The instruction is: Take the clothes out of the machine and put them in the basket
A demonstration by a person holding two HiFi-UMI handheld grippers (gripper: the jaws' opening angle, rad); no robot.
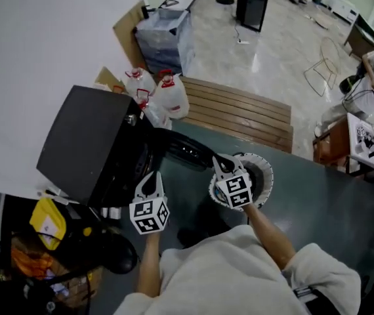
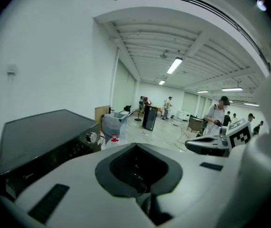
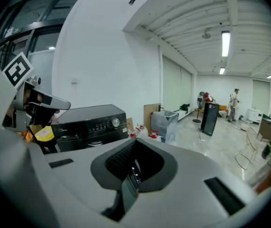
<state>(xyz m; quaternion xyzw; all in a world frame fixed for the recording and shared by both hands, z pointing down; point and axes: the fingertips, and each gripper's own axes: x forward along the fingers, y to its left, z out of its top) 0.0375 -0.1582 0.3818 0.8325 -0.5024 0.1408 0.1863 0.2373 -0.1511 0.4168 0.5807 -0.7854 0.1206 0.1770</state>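
While the right claw [image 1: 218,159] hangs over the basket [image 1: 266,168] and the left claw [image 1: 153,175] beside the washing machine [image 1: 88,143], both are closed and empty.

The floor [image 1: 331,205] carries the machine [image 1: 88,136], basket [image 1: 268,172], 2 jugs [image 1: 172,98].

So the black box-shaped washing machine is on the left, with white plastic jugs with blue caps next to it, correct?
Not quite: the caps are red, not blue. The head view shows the white plastic jugs with red caps next to the black box-shaped washing machine on the left.
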